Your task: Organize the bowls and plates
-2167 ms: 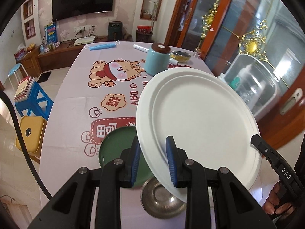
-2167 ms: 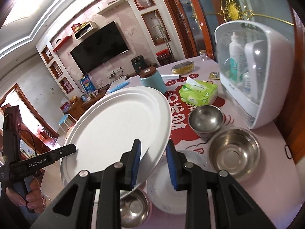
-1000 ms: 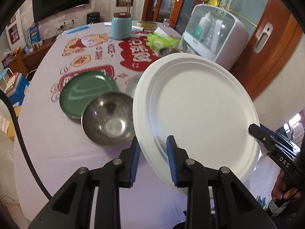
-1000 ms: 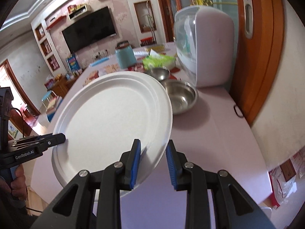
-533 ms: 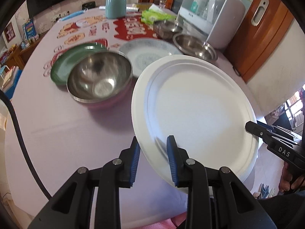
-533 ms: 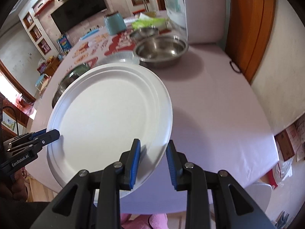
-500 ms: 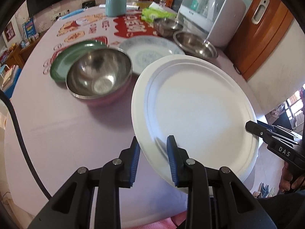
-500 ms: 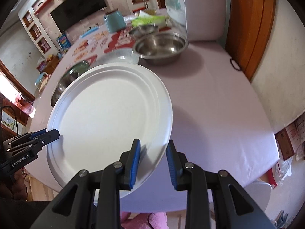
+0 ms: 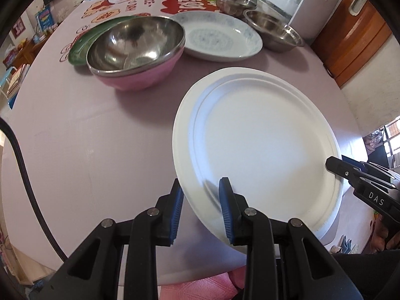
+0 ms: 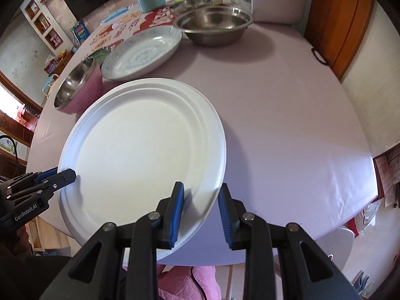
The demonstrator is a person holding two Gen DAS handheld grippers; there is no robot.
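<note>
A large white plate (image 9: 262,137) (image 10: 140,150) hangs low over the near part of the lilac-clothed table (image 9: 87,137), held by two opposite rims. My left gripper (image 9: 201,200) is shut on its near-left rim, blue pads on either side of the edge. My right gripper (image 10: 200,200) is shut on the opposite rim. Each gripper shows in the other's view: the right gripper (image 9: 345,172) at the plate's right edge, the left gripper (image 10: 62,175) at its left edge. Whether the plate touches the cloth I cannot tell.
Behind the plate stand a pink bowl with a steel inside (image 9: 136,47), a green plate (image 9: 82,47), a blue-patterned white plate (image 9: 217,37) and two steel bowls (image 9: 272,33) (image 9: 233,0). A white appliance (image 9: 315,7) stands at the far right. The table's near edge (image 10: 275,245) lies just below my fingers.
Both grippers have sunk toward the near end of the table with the white plate and now point more steeply down. The grips have not changed.
</note>
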